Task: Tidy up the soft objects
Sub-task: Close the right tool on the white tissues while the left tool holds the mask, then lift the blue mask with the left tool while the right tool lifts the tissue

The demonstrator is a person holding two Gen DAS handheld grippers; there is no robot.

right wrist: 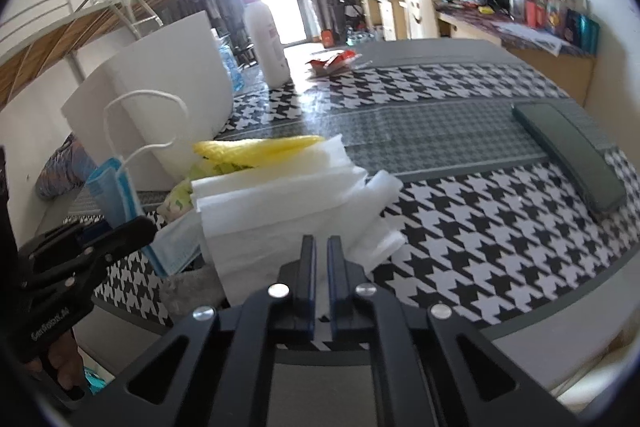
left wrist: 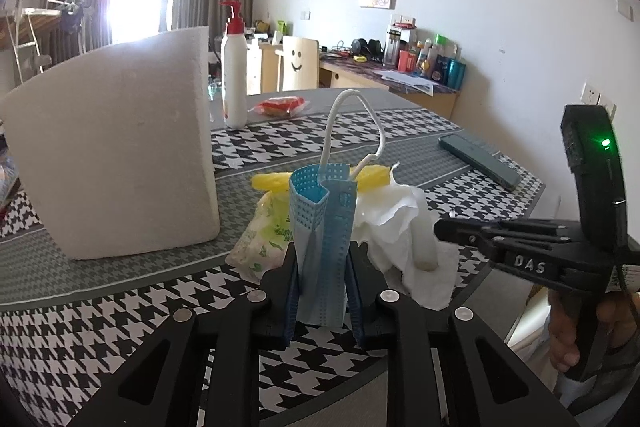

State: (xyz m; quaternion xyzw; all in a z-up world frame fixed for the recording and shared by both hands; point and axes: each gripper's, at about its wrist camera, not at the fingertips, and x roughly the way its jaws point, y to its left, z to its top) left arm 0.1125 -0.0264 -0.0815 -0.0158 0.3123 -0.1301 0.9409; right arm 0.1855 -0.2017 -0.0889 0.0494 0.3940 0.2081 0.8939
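The left gripper [left wrist: 322,263] is clamped on a folded blue face mask [left wrist: 322,227], held upright with its ear loop above. The right gripper [right wrist: 321,259] has its jaws nearly together; whether they pinch the white tissue [right wrist: 280,211] in front cannot be told. Beyond lie a yellow cloth [left wrist: 276,182] and a tissue pack [left wrist: 260,243] on the houndstooth table [left wrist: 120,311]. Farther off stand a paper roll [left wrist: 116,155], a lotion bottle [left wrist: 234,75] and a phone [right wrist: 568,155].

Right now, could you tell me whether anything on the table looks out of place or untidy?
Yes: the white tissues lie crumpled in a loose heap over the yellow cloth, and the blue face mask stands folded upright in the left claw.
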